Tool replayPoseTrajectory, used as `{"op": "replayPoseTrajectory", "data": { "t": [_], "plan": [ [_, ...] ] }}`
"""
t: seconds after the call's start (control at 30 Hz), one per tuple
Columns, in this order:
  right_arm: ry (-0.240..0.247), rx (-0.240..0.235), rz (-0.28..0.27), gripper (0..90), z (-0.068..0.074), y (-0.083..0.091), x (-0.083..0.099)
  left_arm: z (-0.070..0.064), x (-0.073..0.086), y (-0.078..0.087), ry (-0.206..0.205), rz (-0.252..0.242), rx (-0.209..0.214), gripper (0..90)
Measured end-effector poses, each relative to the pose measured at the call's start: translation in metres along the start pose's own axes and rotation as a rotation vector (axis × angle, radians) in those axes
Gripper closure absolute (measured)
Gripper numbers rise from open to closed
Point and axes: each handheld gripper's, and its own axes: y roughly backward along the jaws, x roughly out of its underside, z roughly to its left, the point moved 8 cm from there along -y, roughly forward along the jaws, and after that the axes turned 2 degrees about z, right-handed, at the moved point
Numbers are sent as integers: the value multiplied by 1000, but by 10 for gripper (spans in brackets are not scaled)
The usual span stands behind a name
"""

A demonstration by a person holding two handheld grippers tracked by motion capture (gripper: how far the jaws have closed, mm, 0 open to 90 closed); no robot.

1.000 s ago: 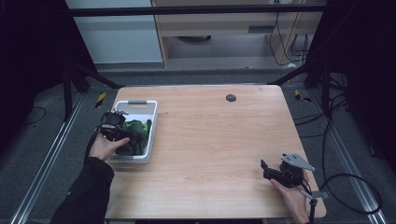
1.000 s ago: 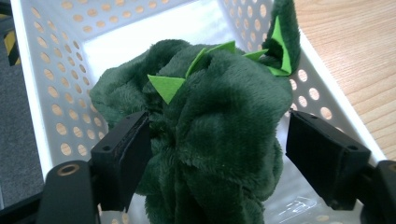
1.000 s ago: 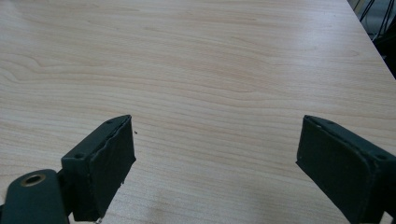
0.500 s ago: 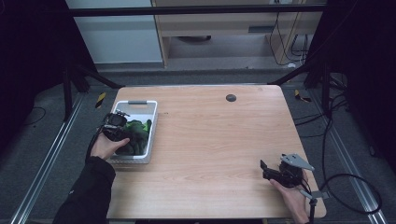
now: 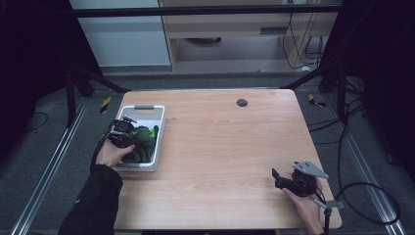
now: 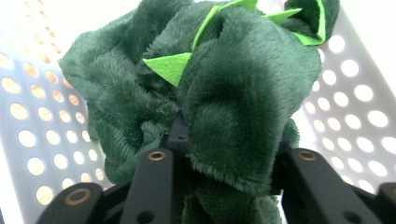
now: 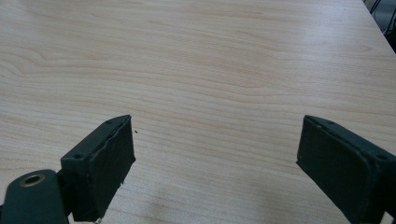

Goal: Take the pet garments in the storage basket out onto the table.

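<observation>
1. Wooden table (image 5: 220, 147) on a grey floor, with dark frame rails around it; it carries one white perforated basket (image 5: 147, 111) at its left edge.
2. One green plush toy (image 6: 205, 93) lies inside the basket, dark green with light green felt spikes. In the high view it sits in the basket's middle and near part (image 5: 143, 142).
3. One left gripper (image 5: 128, 131) reaches into the basket from the left rim. In the left gripper view its jaws are clenched on the toy, a thick fold of plush pinched between them and bulging over both; they stand about as far apart as that fold is thick.
4. One right gripper (image 5: 280, 180) rests near the table's near right corner, well apart from the basket. In the right gripper view (image 7: 215, 158) its jaws are spread wide and released, with bare wood between them and nothing touched.
5. One small dark round disc (image 5: 242, 102) sits on the table near the far edge, about midway along it.
6. Two hands hold the grippers, the left (image 5: 111, 154) in a dark sleeve.
</observation>
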Motion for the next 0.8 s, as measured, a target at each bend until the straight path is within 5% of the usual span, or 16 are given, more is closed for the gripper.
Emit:
{"op": "replayPoseTrajectory", "data": {
  "t": [0.37, 0.8],
  "plan": [
    [3, -4, 5, 111, 1, -1, 1, 0, 0, 12, 10, -36, -2, 763],
    [6, -6, 4, 111, 1, -1, 1, 0, -4, 48, 2, -114, -2, 772]
  ]
}}
